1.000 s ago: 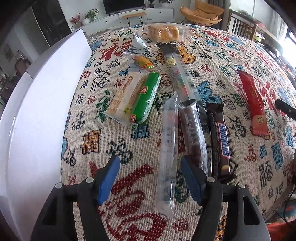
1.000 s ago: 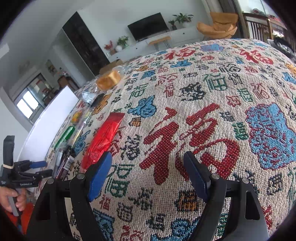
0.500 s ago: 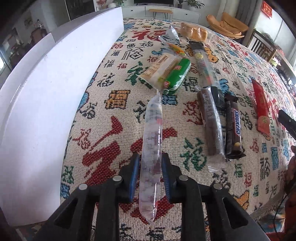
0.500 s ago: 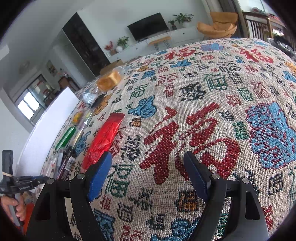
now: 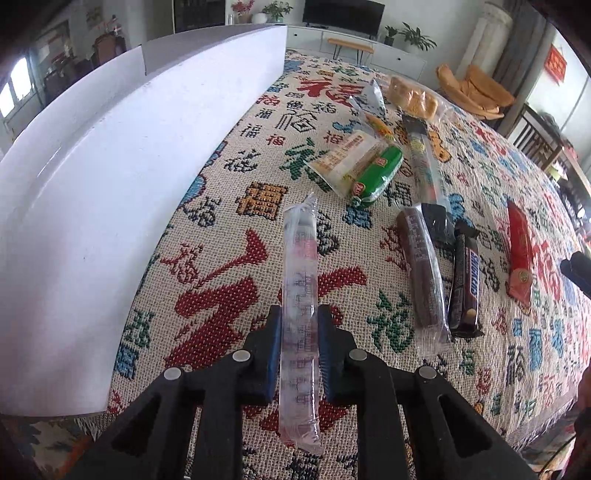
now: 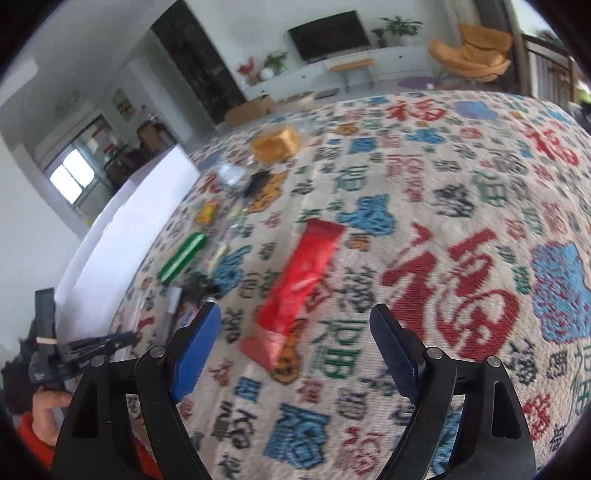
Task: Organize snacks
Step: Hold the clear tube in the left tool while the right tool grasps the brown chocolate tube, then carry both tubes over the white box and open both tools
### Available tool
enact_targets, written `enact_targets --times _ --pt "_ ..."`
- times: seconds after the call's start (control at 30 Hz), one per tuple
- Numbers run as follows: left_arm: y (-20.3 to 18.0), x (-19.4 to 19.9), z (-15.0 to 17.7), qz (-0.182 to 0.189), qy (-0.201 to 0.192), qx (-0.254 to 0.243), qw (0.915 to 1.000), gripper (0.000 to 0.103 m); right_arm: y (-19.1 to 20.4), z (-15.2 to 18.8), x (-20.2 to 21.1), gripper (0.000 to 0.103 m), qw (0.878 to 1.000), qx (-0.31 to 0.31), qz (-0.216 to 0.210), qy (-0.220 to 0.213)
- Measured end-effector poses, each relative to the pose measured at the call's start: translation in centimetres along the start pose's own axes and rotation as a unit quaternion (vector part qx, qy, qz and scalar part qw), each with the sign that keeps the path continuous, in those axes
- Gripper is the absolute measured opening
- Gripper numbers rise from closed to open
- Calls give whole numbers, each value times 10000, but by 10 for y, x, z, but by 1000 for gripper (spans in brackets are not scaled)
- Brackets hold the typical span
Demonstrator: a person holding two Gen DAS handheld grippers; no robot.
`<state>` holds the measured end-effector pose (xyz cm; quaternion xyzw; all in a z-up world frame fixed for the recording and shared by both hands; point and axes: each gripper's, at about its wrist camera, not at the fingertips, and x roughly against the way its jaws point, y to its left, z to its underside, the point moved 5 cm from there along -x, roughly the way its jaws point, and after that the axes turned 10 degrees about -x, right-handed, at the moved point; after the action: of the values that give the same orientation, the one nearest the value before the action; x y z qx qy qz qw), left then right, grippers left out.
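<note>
So the whole counter (image 5: 229,280) is covered by a woven cloth packed with red, green and blue Chinese characters, and a big white board (image 5: 110,206) is propped along its left edge. Behind it a living room is seen: a TV (image 6: 325,35) on a long white cabinet, a few potted plants, an orange lounge chair (image 6: 476,51) and a window off to the side.

Everything below is placed relative to the clear tube snack (image 5: 299,306). It's clamped between the blue pads of the left tongs (image 5: 299,350), which have just been closing on it and are now clenched tight; the tube sticks out past the fingertips toward the room, and its near end hangs back between the tongs' arms. Just right of it a brown stick in clear wrap (image 5: 421,273) is laid, with a Snickers bar (image 5: 467,284) touching that one's right side. Further right, well apart, a red packet (image 5: 519,258) is found. Beyond the tube's far tip, a green packet (image 5: 376,173) and a pale cracker pack (image 5: 347,162) are lying side by side.

The right tongs (image 6: 295,347) are held wide apart with nothing gripped, having just been opening a bit further; the red packet (image 6: 303,280) is seen just ahead of them, between the two pads' lines. That view is a bit blurred.
</note>
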<state>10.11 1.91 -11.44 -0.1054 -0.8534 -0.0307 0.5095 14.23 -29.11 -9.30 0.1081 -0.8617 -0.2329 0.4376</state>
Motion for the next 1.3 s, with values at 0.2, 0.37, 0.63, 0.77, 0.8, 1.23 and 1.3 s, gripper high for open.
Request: enact_targets --times 0.2,0.37,0.63,0.77,0.8,1.23,1.3 --pt "6 9 1 71 -231 151 9996 18 102 18 -60 68 9814 499 -858 1640" --pt "11 14 2 178 -381 308 9986 18 142 32 -112 32 9677 825 -257 2367" --pt "12 21 1 340 -574 340 9972 18 148 50 -147 45 9570 1246 526 2567" --pt "15 29 2 535 -773 413 9947 18 138 43 -136 19 9666 957 311 2358" --pt "16 30 3 587 -810 445 9940 18 137 40 -129 19 9694 924 224 2264" --pt "11 38 8 533 -861 457 9938 18 126 32 -97 19 9695 1222 124 2121" --pt "10 35 7 494 -802 440 9946 18 130 41 -114 24 9594 1516 296 2360"
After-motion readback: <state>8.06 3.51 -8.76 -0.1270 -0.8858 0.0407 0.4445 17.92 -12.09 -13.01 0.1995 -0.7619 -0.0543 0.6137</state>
